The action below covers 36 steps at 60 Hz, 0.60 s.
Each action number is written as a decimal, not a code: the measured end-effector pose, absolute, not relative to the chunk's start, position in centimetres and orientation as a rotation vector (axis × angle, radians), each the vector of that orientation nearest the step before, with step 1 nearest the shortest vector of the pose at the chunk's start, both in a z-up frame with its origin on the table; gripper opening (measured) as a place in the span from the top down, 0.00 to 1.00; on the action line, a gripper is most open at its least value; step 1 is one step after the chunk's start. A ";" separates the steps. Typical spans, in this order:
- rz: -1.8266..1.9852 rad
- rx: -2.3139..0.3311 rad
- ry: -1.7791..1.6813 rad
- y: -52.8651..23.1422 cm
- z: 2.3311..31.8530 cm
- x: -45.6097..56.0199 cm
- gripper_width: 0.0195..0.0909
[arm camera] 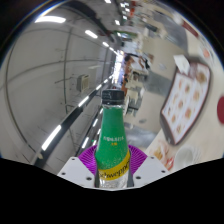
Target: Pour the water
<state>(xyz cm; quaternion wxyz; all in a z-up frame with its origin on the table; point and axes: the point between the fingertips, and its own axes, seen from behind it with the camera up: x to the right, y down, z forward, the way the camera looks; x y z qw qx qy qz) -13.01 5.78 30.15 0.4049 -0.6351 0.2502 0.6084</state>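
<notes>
Upright, green-labelled bottle, white cap, gripper clamped round it.

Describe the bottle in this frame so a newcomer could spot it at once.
Start from the long grey counter running away under ceiling lights. Nearest the camera, a bottle stands upright between the gripper jaws. Its green label and white cap set it apart from the menu board beside it.

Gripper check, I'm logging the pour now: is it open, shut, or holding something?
Gripper: shut on the green bottle, which stands upright between both fingers.
</notes>
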 end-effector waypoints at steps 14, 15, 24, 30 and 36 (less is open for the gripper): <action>0.298 -1.659 0.161 11.1 24.7 6.7 0.75; 0.258 -1.670 0.140 11.2 23.3 7.3 0.75; 0.072 -1.784 -0.007 11.4 12.9 9.2 0.74; 0.048 -1.799 -0.065 11.0 9.3 9.1 0.74; 0.074 -1.762 -0.083 10.8 8.3 8.0 0.74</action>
